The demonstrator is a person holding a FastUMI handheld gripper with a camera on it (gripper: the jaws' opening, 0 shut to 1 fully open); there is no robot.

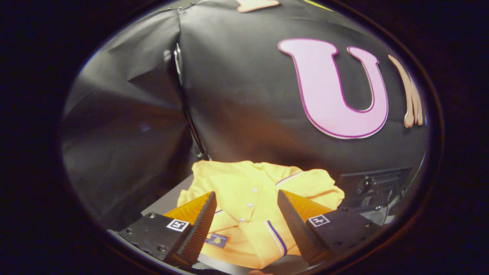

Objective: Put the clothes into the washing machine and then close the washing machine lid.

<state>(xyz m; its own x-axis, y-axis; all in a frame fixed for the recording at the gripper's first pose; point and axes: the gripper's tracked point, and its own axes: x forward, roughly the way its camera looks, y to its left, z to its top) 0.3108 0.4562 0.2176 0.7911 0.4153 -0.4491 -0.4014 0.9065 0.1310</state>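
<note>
While the gripper (246,214) hangs with its fingers spread wide and nothing caught between them, a yellow polo shirt (244,191) lies folded right in the gap and just ahead, white buttons running down its placket. It rests on a pale grey surface (168,200). Off past the right finger sits a dark piece of equipment (376,187), and black cloth walls (237,95) rise behind.
</note>
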